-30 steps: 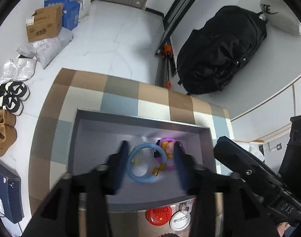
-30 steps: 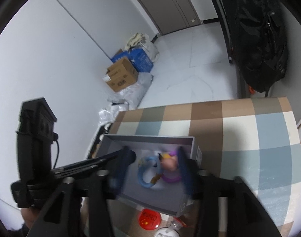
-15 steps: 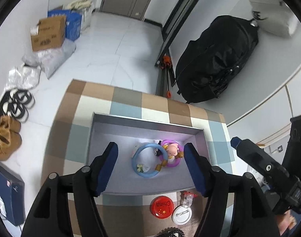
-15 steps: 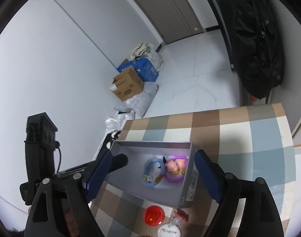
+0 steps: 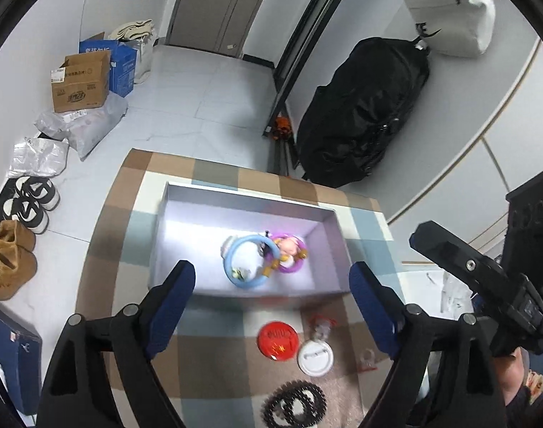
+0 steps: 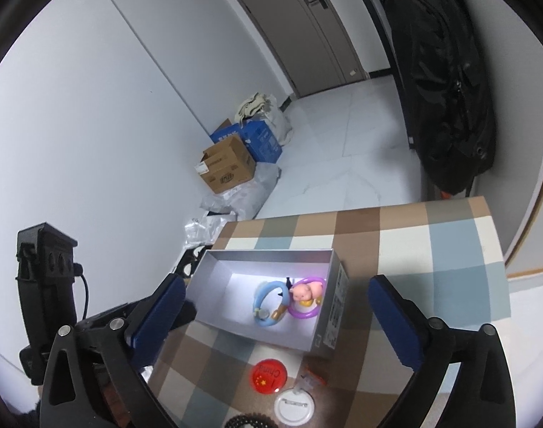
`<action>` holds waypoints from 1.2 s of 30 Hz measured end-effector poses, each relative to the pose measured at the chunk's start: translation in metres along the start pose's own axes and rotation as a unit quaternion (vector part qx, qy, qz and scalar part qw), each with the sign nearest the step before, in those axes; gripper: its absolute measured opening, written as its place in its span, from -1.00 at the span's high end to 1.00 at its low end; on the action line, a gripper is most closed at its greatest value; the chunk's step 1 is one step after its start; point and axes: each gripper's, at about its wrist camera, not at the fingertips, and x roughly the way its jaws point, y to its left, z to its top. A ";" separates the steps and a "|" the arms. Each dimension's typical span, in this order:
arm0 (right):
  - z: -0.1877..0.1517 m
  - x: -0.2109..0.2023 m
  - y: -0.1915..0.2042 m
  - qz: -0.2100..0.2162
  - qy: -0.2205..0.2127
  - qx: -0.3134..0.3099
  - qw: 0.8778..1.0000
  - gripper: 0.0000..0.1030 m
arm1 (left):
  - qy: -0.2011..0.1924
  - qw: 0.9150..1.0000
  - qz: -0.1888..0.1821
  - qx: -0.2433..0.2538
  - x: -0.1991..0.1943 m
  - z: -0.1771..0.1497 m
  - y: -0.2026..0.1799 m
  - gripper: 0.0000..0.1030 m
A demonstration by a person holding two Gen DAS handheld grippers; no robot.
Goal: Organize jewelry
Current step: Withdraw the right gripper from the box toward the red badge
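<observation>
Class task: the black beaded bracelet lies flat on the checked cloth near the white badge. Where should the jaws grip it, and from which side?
Grip the black beaded bracelet from above, one jaw inside the loop and one outside, pinching the bead strand. It lies flat, so a sideways approach finds no edge. Probably choose the arc away from the white badge.

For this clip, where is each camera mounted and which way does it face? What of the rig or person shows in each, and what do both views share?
Left wrist: sits on the left gripper, looking down over the grey box from its near long side; its own open blue fingers show, plus the other gripper's body at right.
Right wrist: sits on the right gripper, looking down from the box's right end; its open fingers show, plus the other gripper's body at left.
Shared: the box, blue bracelet, red badge, white badge.
</observation>
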 end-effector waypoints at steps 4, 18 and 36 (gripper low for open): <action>-0.009 -0.009 -0.001 -0.008 -0.001 0.000 1.000 -1.00 | 0.003 1.000 -0.002 0.020 -0.002 -0.009 -0.007 -0.65; -0.033 -0.025 -0.009 -0.042 0.031 0.002 0.999 -1.00 | 0.081 0.990 0.083 0.079 0.040 -0.047 -0.018 -0.80; -0.040 -0.037 -0.029 -0.066 0.033 0.012 0.997 -1.00 | 0.104 0.967 0.188 0.139 0.065 -0.062 -0.022 -0.80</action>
